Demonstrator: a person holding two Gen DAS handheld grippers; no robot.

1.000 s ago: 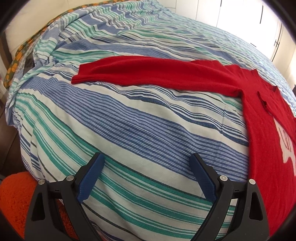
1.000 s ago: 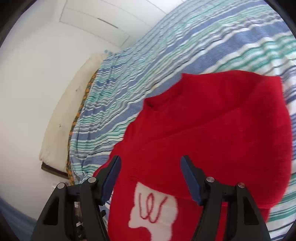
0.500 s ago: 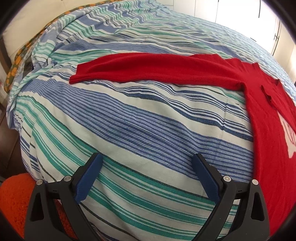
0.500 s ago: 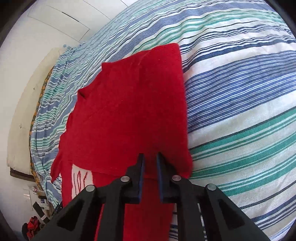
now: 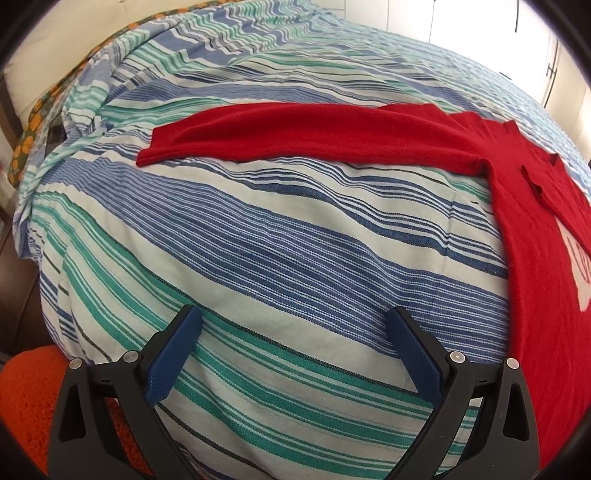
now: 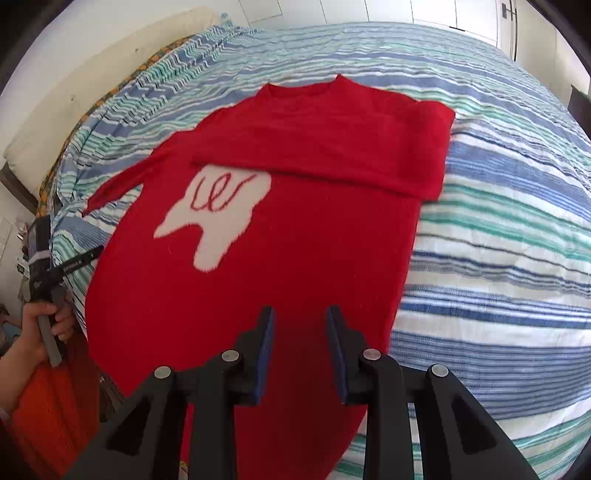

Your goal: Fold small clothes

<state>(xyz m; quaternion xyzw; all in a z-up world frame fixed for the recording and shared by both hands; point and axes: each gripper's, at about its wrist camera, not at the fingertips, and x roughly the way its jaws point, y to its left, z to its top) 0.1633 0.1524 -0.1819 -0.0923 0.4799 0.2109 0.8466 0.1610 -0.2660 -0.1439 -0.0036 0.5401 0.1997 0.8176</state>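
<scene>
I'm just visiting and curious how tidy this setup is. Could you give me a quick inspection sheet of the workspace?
Surface: bed with a blue, green and white striped cover, a little rumpled.
Job's things: red sweater lying flat, front up; one sleeve folded across the chest, the other sleeve stretched out straight.
Clutter: nothing seen on the bed besides the sweater.
Grippers: left gripper wide open over bare cover, holding nothing; right gripper over the sweater's lower part, jaws opening, nothing between them.
Cables: nothing seen.
Surroundings: white cupboard doors beyond the bed; an orange fabric at its near edge.
</scene>
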